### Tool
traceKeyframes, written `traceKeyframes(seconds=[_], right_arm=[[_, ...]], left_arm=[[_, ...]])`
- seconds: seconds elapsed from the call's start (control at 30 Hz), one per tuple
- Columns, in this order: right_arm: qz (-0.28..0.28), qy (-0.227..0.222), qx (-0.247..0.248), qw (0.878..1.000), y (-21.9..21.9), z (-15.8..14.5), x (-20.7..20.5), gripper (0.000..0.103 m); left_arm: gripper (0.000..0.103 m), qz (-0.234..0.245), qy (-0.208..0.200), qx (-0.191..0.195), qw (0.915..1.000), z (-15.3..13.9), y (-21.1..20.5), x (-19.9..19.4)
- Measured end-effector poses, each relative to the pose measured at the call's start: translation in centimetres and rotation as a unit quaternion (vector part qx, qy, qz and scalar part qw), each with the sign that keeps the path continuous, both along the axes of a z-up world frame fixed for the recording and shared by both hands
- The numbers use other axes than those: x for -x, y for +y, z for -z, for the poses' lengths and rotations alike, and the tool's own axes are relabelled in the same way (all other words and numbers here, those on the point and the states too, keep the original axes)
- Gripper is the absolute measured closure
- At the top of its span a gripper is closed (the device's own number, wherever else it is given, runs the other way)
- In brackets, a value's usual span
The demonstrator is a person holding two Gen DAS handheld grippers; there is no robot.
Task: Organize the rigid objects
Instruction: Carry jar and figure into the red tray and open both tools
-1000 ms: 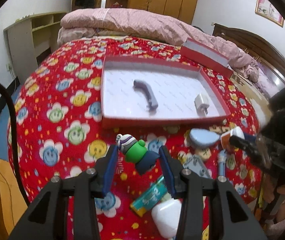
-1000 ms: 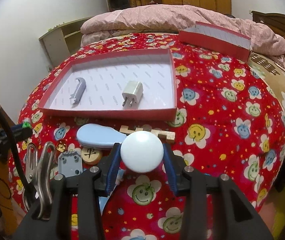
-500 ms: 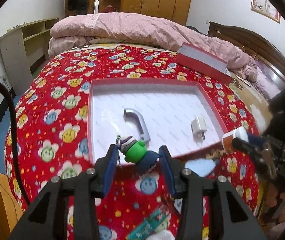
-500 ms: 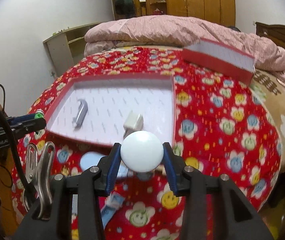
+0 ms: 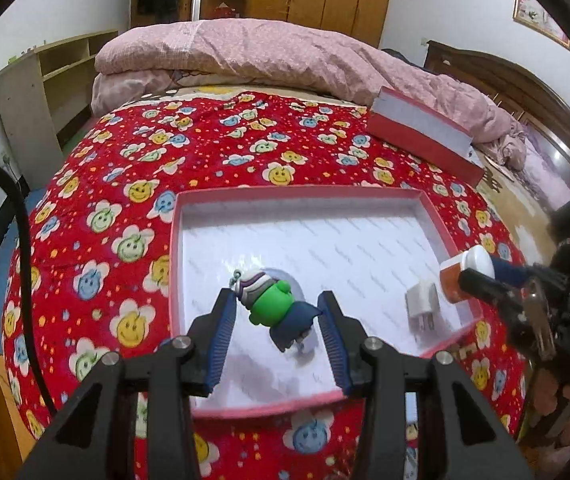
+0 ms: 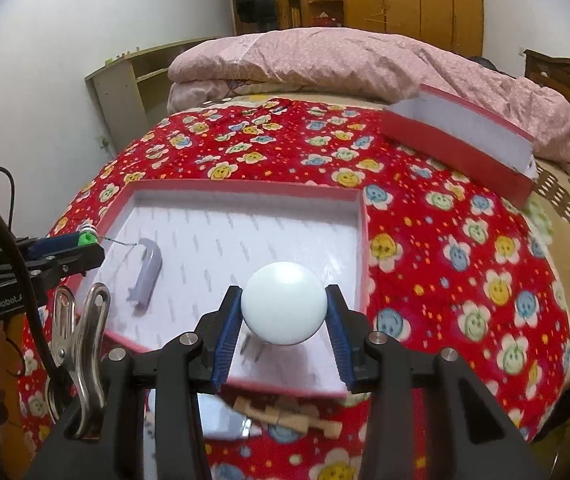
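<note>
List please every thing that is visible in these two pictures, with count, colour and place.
Tray: one, red rim, white floor, on the bedspread.
Toy figure: one, green and navy, in the left claw, over the tray.
Round-topped object: one, white with orange base, in the right claw, over the tray.
Charger plug: one, white, in the tray.
Curved handle: one, grey, in the tray.
Lid: one, red and white, behind the tray.
Wooden pieces: few, tan, before the tray.
Bedspread: one, red, smiley flowers.
Quilt: one, pink, far end.
Left claw: black, blue pads.
Right claw: the same.
</note>
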State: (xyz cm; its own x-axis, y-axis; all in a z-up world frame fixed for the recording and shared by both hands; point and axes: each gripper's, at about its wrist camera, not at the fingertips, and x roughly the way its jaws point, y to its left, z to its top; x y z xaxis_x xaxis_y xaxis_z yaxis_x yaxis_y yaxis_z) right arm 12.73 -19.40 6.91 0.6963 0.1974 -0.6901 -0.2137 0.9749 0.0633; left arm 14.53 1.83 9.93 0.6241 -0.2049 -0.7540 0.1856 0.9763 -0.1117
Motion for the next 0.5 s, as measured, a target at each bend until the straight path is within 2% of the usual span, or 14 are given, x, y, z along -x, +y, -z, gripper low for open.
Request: traceKeyframes(seconds=[0.5], right_arm=[[-0.003,0.031,-0.009,0.999,0.3,1.7,-7.7,0.061]], left_arm=[[0.059,-0.009,0.031,-0.007,0.9995,2.2,-0.8,-7.1]])
